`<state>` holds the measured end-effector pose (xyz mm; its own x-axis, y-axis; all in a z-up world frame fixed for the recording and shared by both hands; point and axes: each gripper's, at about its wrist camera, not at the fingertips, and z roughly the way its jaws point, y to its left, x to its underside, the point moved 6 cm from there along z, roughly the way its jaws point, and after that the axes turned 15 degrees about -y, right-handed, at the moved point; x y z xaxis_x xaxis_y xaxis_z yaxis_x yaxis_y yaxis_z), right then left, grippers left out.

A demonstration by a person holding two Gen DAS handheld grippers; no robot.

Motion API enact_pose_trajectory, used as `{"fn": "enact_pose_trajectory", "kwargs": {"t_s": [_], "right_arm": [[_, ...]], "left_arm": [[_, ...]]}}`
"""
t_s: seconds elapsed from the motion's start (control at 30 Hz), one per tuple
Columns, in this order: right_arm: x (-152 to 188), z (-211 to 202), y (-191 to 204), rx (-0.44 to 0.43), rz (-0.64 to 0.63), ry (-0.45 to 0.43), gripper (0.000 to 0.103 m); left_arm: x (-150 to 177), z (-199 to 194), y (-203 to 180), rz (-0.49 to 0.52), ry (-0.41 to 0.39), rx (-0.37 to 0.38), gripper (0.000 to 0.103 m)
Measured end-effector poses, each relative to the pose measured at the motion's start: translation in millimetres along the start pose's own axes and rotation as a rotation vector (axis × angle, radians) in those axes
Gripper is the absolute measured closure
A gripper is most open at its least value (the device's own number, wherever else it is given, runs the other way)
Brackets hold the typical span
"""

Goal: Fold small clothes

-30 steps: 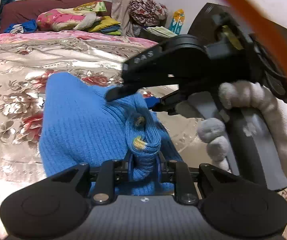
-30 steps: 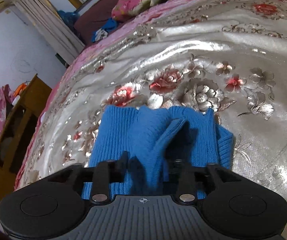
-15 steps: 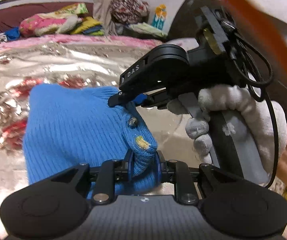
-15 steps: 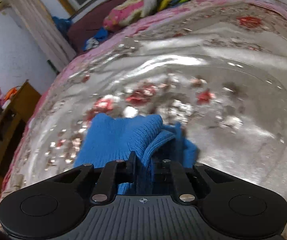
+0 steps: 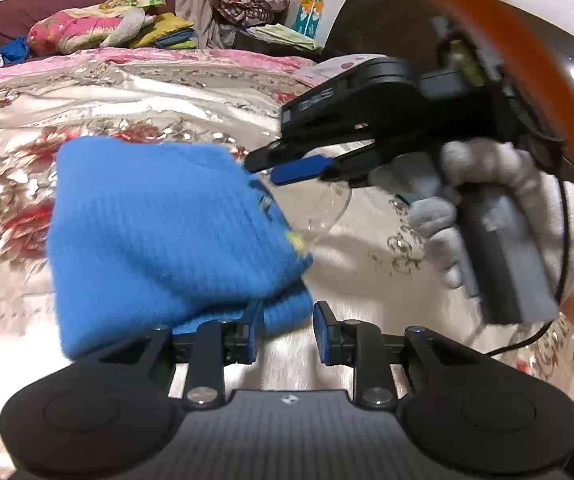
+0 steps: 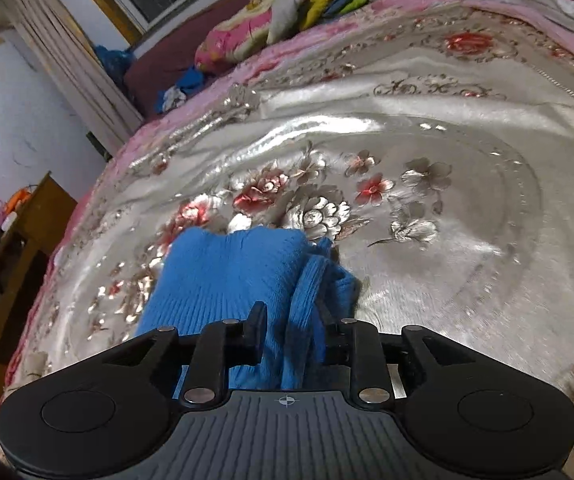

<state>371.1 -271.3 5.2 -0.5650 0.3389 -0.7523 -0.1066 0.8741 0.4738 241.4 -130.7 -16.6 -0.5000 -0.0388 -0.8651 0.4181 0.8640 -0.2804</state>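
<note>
My left wrist camera looks forward and downward along my left gripper [image 5: 285, 332], close over the bedspread [image 5: 135, 92], facing the far headboard end. My right wrist camera looks the same way along my right gripper [image 6: 293, 334], tilted toward the window side. Both views share the blue knit garment [image 5: 159, 236] and the piled bedding [image 6: 243, 36]; only the left view shows the other gripper.
</note>
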Motion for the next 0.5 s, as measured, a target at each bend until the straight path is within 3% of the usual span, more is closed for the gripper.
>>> {"fn": "enact_pose_trajectory", "kwargs": {"t_s": [0.1, 0.37, 0.5], "right_arm": [[3, -8, 5, -0.018, -0.024, 0.004, 0.065], [-15, 7, -1, 0.033, 0.055, -0.052, 0.062], [-17, -6, 14, -0.041, 0.045, -0.078, 0.062]], "left_arm": [[2, -13, 4, 0.006, 0.006, -0.003, 0.07], [-21, -36, 20, 0.025, -0.059, -0.071, 0.066], [-29, -36, 40, 0.005, -0.077, -0.108, 0.065]]}}
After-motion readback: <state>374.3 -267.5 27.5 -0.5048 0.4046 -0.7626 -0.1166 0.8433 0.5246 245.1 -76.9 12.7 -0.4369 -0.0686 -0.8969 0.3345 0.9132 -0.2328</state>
